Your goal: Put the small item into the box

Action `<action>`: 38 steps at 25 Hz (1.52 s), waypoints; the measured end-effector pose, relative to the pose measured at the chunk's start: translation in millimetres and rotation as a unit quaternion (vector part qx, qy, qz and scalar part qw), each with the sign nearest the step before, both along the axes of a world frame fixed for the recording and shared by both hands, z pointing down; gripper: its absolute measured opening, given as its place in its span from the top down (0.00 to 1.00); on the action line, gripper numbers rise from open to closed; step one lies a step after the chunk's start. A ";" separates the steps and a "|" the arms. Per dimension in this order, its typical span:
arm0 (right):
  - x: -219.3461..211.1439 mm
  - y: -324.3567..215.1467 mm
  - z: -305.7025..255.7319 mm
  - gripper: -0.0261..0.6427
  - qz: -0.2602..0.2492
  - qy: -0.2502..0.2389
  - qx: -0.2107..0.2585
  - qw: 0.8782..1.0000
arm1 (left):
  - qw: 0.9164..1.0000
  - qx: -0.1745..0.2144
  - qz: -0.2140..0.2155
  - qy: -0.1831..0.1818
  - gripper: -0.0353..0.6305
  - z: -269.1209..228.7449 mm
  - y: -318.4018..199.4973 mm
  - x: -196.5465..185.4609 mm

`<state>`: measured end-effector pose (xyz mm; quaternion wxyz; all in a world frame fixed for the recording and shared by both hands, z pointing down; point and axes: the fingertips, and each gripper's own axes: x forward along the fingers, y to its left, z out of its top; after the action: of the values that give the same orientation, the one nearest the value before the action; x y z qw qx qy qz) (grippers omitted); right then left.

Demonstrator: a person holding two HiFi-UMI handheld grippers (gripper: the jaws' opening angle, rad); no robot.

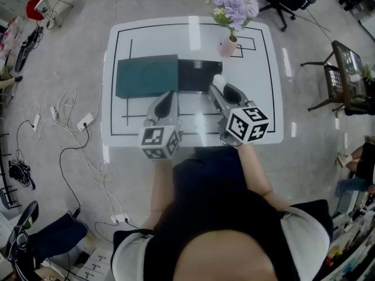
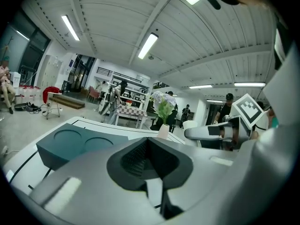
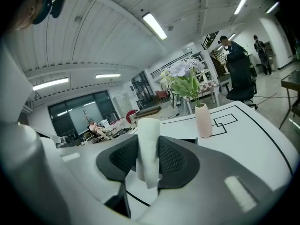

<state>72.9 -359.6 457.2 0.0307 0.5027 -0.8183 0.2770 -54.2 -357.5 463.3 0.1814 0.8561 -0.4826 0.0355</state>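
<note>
A small white roll-shaped item [image 3: 148,150] stands upright between the jaws of my right gripper [image 3: 149,165], which is shut on it. In the head view the white item [image 1: 218,81] pokes out of the right gripper [image 1: 220,89], just in front of the dark open box [image 1: 200,75]. A dark teal lid [image 1: 146,76] lies flat to the left of the box, touching it. My left gripper [image 1: 167,100] hovers over the table near the lid's front edge, jaws together and holding nothing. From the left gripper view, the teal lid [image 2: 77,145] lies ahead left of the left gripper [image 2: 149,150].
A pink vase [image 1: 228,47] with purple flowers stands just behind and to the right of the box; the vase [image 3: 203,120] shows ahead right in the right gripper view. The white table [image 1: 258,98] has black lines. Cables and a power strip [image 1: 85,122] lie on the floor to the left.
</note>
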 end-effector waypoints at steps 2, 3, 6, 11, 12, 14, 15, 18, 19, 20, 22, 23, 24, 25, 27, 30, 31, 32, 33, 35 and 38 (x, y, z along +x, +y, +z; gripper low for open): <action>0.6 -5.4 2.7 0.77 -0.003 0.006 -0.003 1.000 | 1.000 -0.002 -0.005 0.000 0.93 1.7 -4.4 -1.6; 1.4 -8.3 4.3 0.77 -0.005 0.009 -0.004 1.000 | 1.000 -0.003 -0.007 0.000 0.93 2.6 -6.6 -2.3; 4.3 -15.2 8.1 0.77 -0.008 0.014 -0.010 1.000 | 1.000 -0.006 -0.014 -0.002 0.93 5.0 -11.5 -5.4; 7.6 -28.2 11.7 0.77 -0.016 0.027 -0.010 0.999 | 1.000 -0.009 -0.024 -0.004 0.93 9.6 -19.2 -7.6; 7.4 -30.8 12.2 0.77 -0.019 0.029 -0.010 0.999 | 1.000 -0.010 -0.025 -0.005 0.93 10.1 -20.4 -7.7; 7.1 -35.6 13.3 0.77 -0.026 0.040 -0.010 0.999 | 1.000 -0.010 -0.027 -0.006 0.93 10.4 -22.4 -7.5; 6.6 -37.8 14.2 0.77 -0.031 0.047 -0.010 0.998 | 1.000 -0.010 -0.029 -0.006 0.93 10.4 -23.2 -7.5; 2.5 -44.7 18.1 0.77 -0.050 0.049 -0.016 0.997 | 0.999 -0.012 -0.032 -0.009 0.93 10.8 -25.3 -8.6; 0.8 -47.0 19.0 0.77 -0.056 0.045 -0.019 0.997 | 0.999 -0.012 -0.033 -0.010 0.93 11.3 -25.9 -9.3; -0.8 -49.5 19.8 0.77 -0.062 0.042 -0.021 0.997 | 0.999 -0.013 -0.034 -0.010 0.93 11.9 -26.4 -10.2; -3.4 -54.0 21.5 0.77 -0.071 0.045 -0.025 0.996 | 0.999 -0.016 -0.038 -0.011 0.93 13.6 -27.2 -12.3; -4.6 -56.1 22.6 0.77 -0.075 0.048 -0.026 0.996 | 0.999 -0.018 -0.040 -0.011 0.93 14.4 -27.7 -13.2; -5.8 -58.2 23.7 0.77 -0.080 0.052 -0.027 0.995 | 0.999 -0.019 -0.041 -0.011 0.93 14.9 -28.5 -13.8; -7.0 -60.4 24.9 0.77 -0.084 0.055 -0.029 0.995 | 0.999 -0.019 -0.042 -0.011 0.93 15.2 -29.6 -14.1; -9.2 -64.9 28.4 0.77 -0.095 0.063 -0.032 0.993 | 0.999 -0.020 -0.044 -0.011 0.93 15.4 -31.8 -14.0; -13.8 -71.0 37.5 0.77 -0.115 0.076 -0.042 0.990 | 0.999 -0.021 -0.045 -0.010 0.93 15.7 -33.9 -13.2; -15.7 -72.6 40.7 0.77 -0.122 0.080 -0.046 0.988 | 0.999 -0.021 -0.044 -0.010 0.93 15.7 -34.4 -12.6; -17.6 -74.2 43.7 0.77 -0.129 0.083 -0.049 0.987 | 0.999 -0.021 -0.044 -0.010 0.93 15.9 -34.9 -11.8; -19.1 -76.0 46.4 0.77 -0.135 0.087 -0.052 0.986 | 0.999 -0.021 -0.043 -0.011 0.93 16.3 -35.3 -11.3; -21.3 -79.9 51.3 0.77 -0.143 0.094 -0.056 0.984 | 0.999 -0.022 -0.043 -0.010 0.93 17.4 -36.3 -11.1; -23.0 -84.9 58.6 0.77 -0.152 0.105 -0.061 0.981 | 0.999 -0.024 -0.043 -0.010 0.93 19.5 -37.8 -11.9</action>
<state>49.8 -444.5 515.7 0.1889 0.3963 -0.8589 0.2639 -66.1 -395.3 482.8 0.1986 0.8295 -0.5198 0.0482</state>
